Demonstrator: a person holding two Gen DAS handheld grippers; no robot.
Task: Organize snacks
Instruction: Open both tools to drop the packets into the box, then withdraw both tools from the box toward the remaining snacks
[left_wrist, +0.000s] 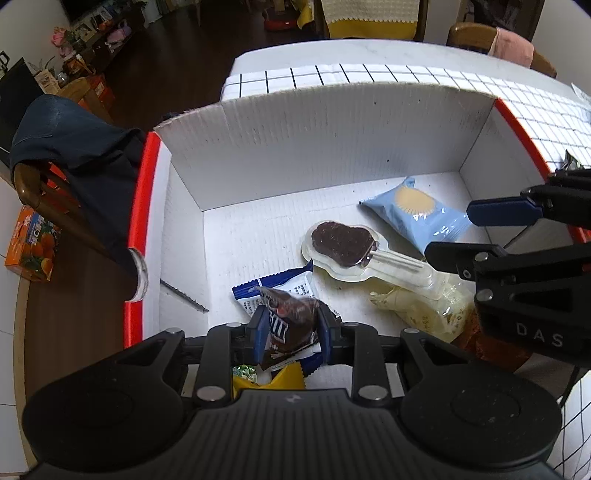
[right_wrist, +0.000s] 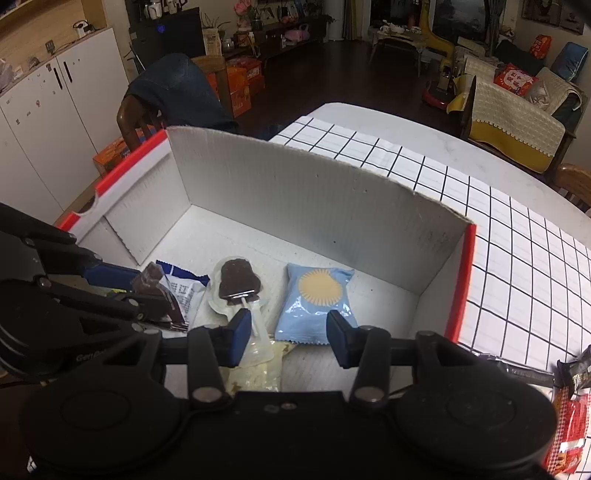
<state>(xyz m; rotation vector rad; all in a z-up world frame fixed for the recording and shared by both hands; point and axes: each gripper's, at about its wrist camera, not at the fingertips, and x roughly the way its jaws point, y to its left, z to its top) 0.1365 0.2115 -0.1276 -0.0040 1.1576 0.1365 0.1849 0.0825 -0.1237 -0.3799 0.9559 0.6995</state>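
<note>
Our left claw (left_wrist: 291, 330) pinches brown snack packet (left_wrist: 286, 317) over white box (left_wrist: 295, 147). Our right claw (right_wrist: 286, 332) spread wide, holding nothing, light blue packet (right_wrist: 316, 301) just ahead on box floor, chocolate pop (right_wrist: 238, 282) ahead-left. Box sits on grid-cloth worktop (right_wrist: 517, 258); draped chair (right_wrist: 173, 92) beyond.

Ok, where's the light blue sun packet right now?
The light blue sun packet lies inside the white box, right of the chocolate pop, just beyond the open right tongs.
</note>
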